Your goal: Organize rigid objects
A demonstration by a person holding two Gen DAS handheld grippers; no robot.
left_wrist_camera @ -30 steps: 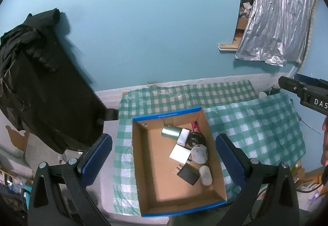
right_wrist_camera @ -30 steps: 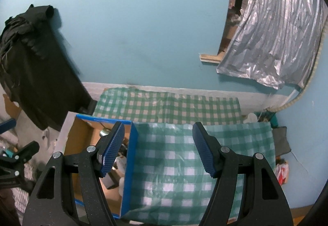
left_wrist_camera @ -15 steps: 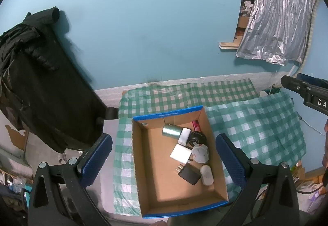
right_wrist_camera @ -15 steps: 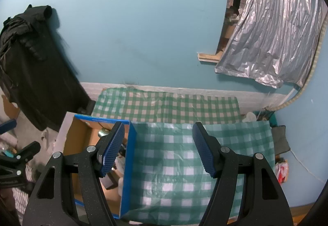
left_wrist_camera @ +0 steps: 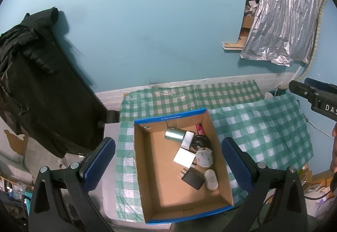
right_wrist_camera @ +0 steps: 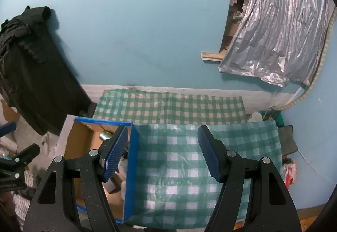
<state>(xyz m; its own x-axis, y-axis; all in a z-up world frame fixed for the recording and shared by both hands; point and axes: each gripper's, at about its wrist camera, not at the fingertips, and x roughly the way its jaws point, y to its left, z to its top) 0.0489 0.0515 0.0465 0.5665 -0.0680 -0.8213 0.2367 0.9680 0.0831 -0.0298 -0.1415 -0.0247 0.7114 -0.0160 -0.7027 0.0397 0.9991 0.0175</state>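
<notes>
A cardboard box with a blue rim [left_wrist_camera: 147, 169] stands on a green checked cloth [left_wrist_camera: 263, 133]. Along its right side lie several small objects: a silver can [left_wrist_camera: 173, 134], a white charger [left_wrist_camera: 183, 156], a black adapter [left_wrist_camera: 193, 178], a white oval case [left_wrist_camera: 211, 179], a hexagonal white piece [left_wrist_camera: 203, 156] and a black round thing [left_wrist_camera: 200, 141]. My left gripper [left_wrist_camera: 168, 166] hovers open above the box, holding nothing. My right gripper [right_wrist_camera: 163, 153] is open and empty over the cloth, just right of the box wall [right_wrist_camera: 130, 171].
A black jacket [left_wrist_camera: 35, 84] hangs at the left against the blue wall. Silver foil sheeting [left_wrist_camera: 284, 21] hangs at the upper right. The other gripper's body [left_wrist_camera: 316, 95] and a hand [left_wrist_camera: 333, 147] show at the right edge of the left wrist view.
</notes>
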